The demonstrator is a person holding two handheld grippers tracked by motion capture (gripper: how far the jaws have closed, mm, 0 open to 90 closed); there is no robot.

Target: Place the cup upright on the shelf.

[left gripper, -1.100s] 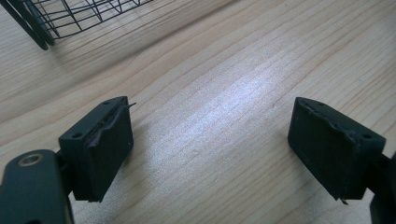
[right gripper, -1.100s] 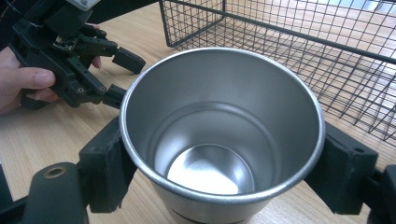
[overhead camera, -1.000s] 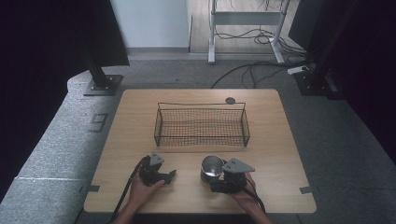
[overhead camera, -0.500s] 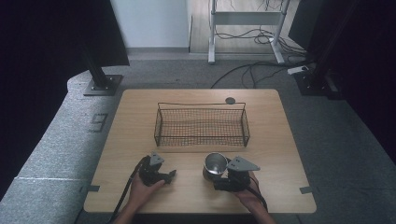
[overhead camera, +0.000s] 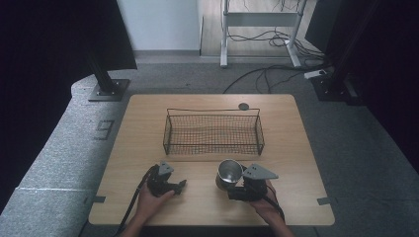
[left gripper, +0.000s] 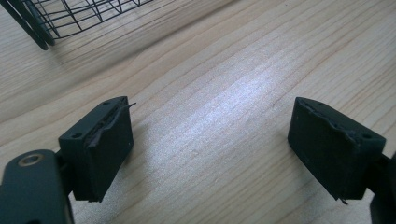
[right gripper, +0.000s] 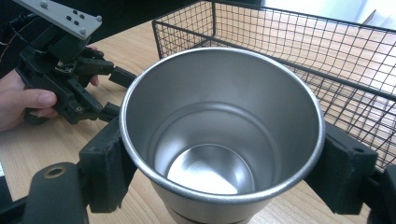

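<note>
Right gripper [right gripper: 219, 163] clamps steel cup [right gripper: 219, 140]; left gripper [left gripper: 210, 149] wide open.

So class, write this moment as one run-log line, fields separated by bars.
right gripper: shut on steel cup, empty, upright | left gripper: open, on table | wire basket: empty

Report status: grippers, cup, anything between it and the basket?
Right gripper shut on steel cup, cup empty. Left gripper open, nothing between jaws. Wire basket just beyond cup, empty; bare table between them.
</note>
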